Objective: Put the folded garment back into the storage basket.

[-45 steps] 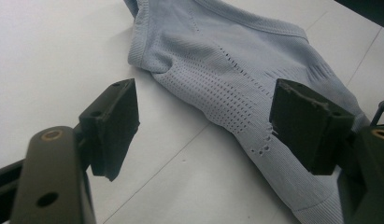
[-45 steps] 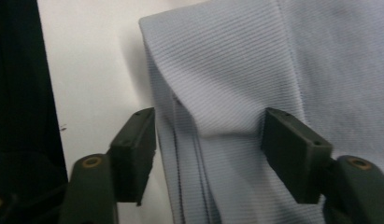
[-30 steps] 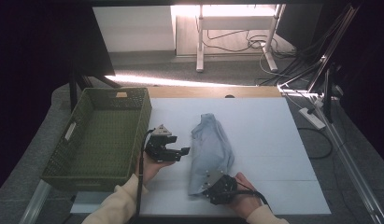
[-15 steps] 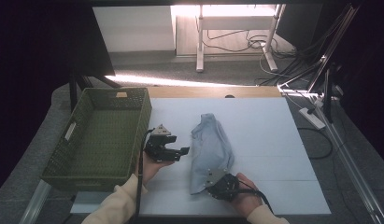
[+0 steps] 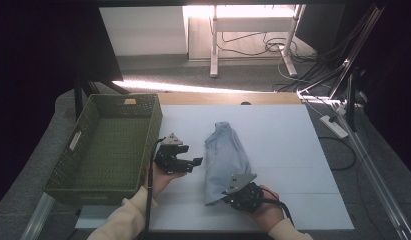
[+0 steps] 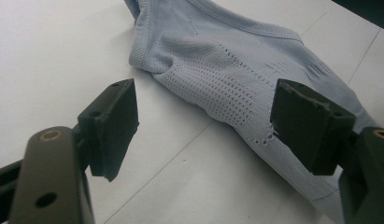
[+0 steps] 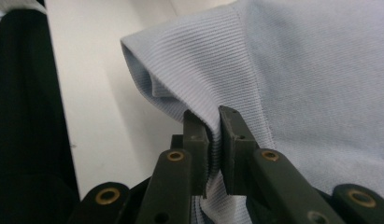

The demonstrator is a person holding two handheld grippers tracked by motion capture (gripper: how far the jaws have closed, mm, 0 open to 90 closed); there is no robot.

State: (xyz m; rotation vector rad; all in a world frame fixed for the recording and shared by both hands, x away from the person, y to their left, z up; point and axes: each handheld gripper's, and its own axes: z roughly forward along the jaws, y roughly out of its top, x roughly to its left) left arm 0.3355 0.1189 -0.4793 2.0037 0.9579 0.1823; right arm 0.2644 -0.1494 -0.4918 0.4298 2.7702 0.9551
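On the white worktop point(image 5: 293, 150), centre: one pale blue knitted garment point(image 5: 225, 155), bunched into a long narrow heap running from the far middle toward the person's side. Fabric ribbed, with a panel of small perforations along one flank, seen in the left gripper view point(image 6: 227, 88).

Near end of garment: right gripper point(image 5: 232, 196), held in the person's right hand point(image 5: 265, 210), jaws closed tight on a fold of the ribbed cloth. Right gripper view has the fold pinched between the two black jaws point(image 7: 213, 140), cloth rising in a loop just past them. Grey three-cornered plate on top of this gripper lies over the garment's near edge in the high view.

Left of garment, just beside its flank and apart from it: left gripper point(image 5: 190, 162), held in the person's left hand point(image 5: 160, 180), cream sleeve point(image 5: 123, 220) at the bottom edge. Jaws spread wide, holding nothing; in the left gripper view point(image 6: 203, 121) bare worktop and the garment's edge lie between them.

Left side of worktop: one green woven basket point(image 5: 63, 165), rectangular, long side parallel to the garment, nothing seen inside. Left gripper sits near its right wall.

Beyond the worktop: grey floor, white table legs point(image 5: 213, 45), loose cables point(image 5: 253, 47), a power strip point(image 5: 333, 126) at right
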